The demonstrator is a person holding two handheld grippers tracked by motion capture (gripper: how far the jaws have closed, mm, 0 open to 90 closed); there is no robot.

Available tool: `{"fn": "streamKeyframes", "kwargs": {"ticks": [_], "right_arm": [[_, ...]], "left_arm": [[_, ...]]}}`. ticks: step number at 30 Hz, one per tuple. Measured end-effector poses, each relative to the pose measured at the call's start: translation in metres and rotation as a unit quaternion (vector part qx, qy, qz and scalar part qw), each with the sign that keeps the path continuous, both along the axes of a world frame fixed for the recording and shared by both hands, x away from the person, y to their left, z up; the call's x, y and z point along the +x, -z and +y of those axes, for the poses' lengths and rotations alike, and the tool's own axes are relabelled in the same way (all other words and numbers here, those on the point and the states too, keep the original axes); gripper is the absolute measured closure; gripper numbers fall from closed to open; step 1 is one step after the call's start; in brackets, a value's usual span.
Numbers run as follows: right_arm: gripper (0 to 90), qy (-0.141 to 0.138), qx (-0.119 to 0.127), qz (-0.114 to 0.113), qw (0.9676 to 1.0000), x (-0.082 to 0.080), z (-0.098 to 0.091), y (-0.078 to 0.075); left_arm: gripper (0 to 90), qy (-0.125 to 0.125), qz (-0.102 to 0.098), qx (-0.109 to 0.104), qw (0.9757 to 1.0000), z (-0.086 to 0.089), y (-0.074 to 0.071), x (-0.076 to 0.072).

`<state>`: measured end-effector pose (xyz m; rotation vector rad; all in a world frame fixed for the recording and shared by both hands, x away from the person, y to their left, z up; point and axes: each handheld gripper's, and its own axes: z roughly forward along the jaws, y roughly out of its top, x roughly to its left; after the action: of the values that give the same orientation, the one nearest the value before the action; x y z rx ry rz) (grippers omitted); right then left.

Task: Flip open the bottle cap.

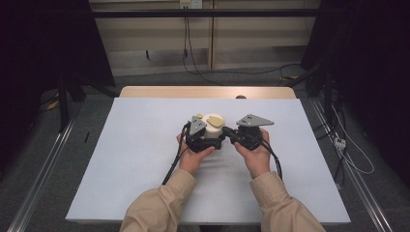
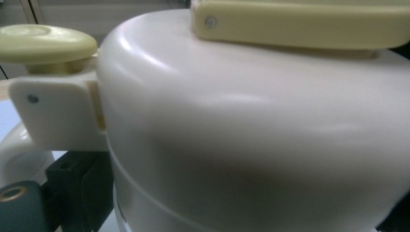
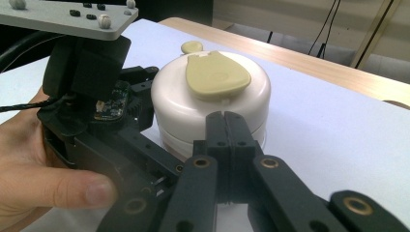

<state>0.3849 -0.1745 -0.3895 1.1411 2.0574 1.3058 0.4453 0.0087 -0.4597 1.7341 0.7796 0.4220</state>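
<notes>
The round cream plastic container (image 1: 211,128) with a pale yellow teardrop lid flap (image 3: 216,75) sat mid-way across the white surface (image 1: 135,159). The left claw (image 1: 205,141) reached around its near side, though whether it clamped was unclear. The right claw (image 3: 227,130), jaws pressed together, touched the container's side.

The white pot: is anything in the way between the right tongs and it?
No. The right tongs, shut, point straight at the white pot with nothing visible between. The left tongs are at its other side.
</notes>
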Motion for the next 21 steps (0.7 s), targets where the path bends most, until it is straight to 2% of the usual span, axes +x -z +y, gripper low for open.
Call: {"fn": "streamKeyframes", "kwargs": {"ticks": [12,21], "right_arm": [[90.0,0.007,0.0,0.005,1.0,0.0045,-0.0012,0.0008],[90.0,0.004,-0.01,0.001,0.9999,0.0069,0.0001,-0.0028]], "left_arm": [[5.2,0.0,0.001,0.001,1.0,0.0,-0.0001,0.0],[5.2,-0.001,0.001,0.0,1.0,-0.0001,0.0001,0.0]]}}
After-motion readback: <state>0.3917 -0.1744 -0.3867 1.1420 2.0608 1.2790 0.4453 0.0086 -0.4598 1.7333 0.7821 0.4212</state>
